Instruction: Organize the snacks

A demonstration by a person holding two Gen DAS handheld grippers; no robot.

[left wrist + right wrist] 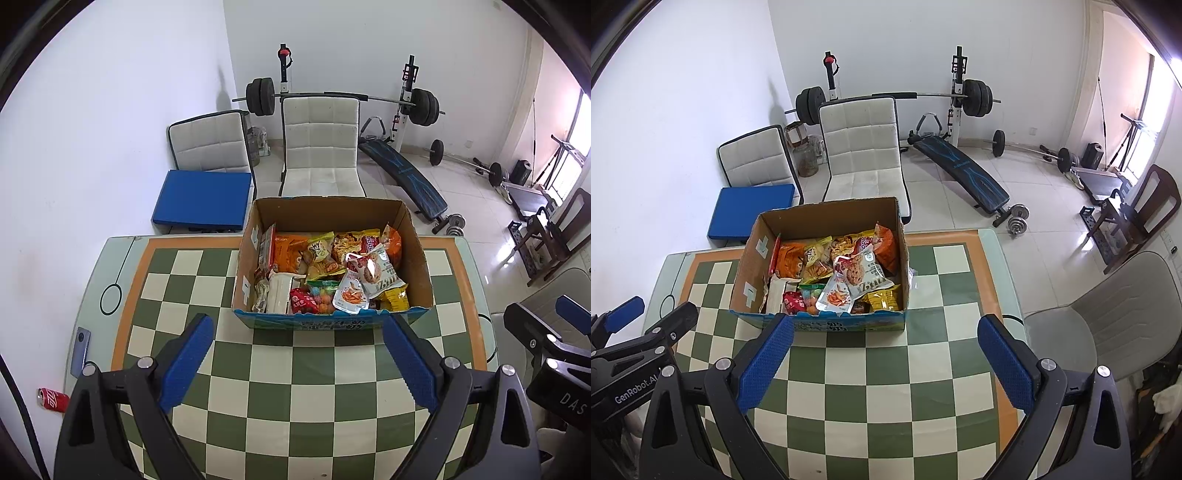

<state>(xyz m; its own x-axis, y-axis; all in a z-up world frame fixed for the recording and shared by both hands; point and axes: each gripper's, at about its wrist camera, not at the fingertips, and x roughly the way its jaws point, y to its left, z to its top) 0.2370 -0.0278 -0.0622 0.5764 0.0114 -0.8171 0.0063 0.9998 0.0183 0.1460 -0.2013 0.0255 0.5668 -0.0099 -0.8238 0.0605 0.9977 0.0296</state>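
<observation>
Sitting at the far edge of the checkered table (314, 387), toward its middle, is an open cardboard box (417, 258) heaped with snack packets (332, 273). On top lies a white cookie packet (376, 273), tilted; beside it a white pouch with orange strips printed on it (351, 295); an orange bag (290, 251) at the back left; a yellow bag (397, 297) at the near right corner of the box. Lower layers are buried, and most labels are too small to read. The box's near wall is blue-printed; its lettering is partly hidden behind the fingertips in the right wrist view.

Left gripper (297, 360): blue-padded fingers spread wide, nothing between them, hovering over the table's near half, short of the box. Right gripper (886, 363): fingers likewise wide apart and empty, its left fingertip overlapping the box's near wall in view; contact cannot be judged. Each gripper shows only partly at the edge of the other's view.

On the table's left edge lies a dark phone (79, 350). A red soda can (53, 398) lies on the floor by the near left corner, partly cut off by the gripper body. Beyond the far edge: two white padded chairs (319, 147), a blue cushion (203, 199), a barbell rack (343, 98), a sit-up bench (406, 177). A grey chair (1123, 306) stands off the right edge.
</observation>
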